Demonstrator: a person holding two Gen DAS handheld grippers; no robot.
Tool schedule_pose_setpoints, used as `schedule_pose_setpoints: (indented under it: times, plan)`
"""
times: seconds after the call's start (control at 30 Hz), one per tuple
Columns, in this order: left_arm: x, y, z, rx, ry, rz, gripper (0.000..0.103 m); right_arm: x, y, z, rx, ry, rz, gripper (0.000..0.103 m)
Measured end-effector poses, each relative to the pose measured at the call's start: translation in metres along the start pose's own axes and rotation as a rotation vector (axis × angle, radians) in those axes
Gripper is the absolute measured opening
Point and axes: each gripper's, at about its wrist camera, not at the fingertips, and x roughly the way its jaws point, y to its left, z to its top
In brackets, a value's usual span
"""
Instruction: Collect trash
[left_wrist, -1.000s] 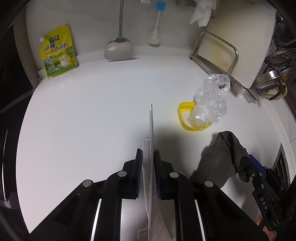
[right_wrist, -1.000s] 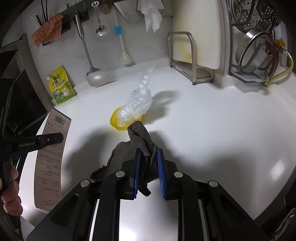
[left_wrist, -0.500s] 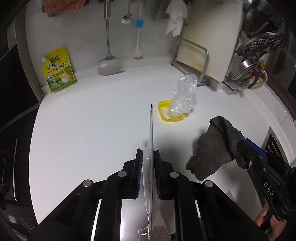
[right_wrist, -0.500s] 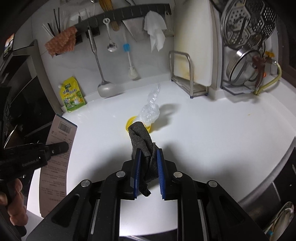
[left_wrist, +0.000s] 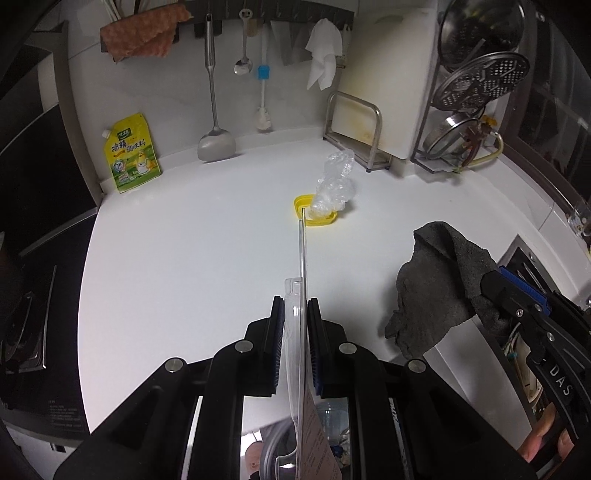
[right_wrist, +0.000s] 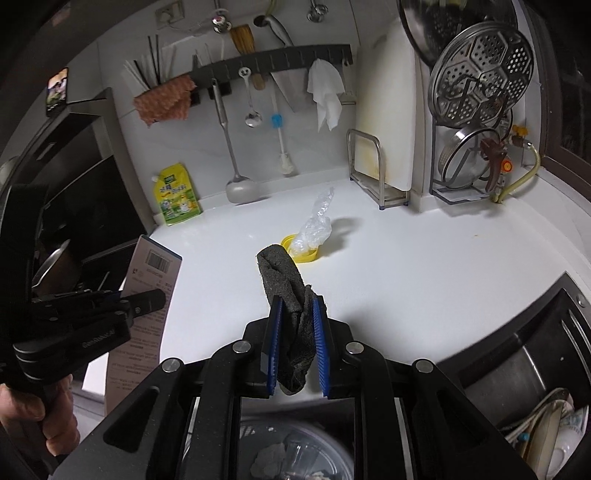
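Two pieces of trash held, two left on the white countertop. One flat blister card stands edge-on, clamped in the left gripper; one grey rag hangs pinched in the right gripper. One crumpled clear bag rests on one yellow lid, well ahead of both.
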Motion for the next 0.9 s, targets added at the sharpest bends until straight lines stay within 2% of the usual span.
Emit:
schedule_pose_setpoints:
  times: [0.33, 0.6, 0.9]
  plan:
    - [-0.036, -0.017, -0.045, -0.001, 0.008, -0.005, 0.013, -0.046, 0.012, -0.043, -0.024, 0.030, 0.017, 0.016]
    - [-0.046, -0.029, -0.071, 0.006, 0.031, 0.004, 0.013, -0.068, 0.005, -0.080, -0.021, 0.072, 0.020, 0.016]
    - [-0.042, -0.041, -0.099, 0.007, 0.073, 0.010, 0.013, -0.079, 0.000, -0.110, -0.025, 0.116, 0.026, 0.016]
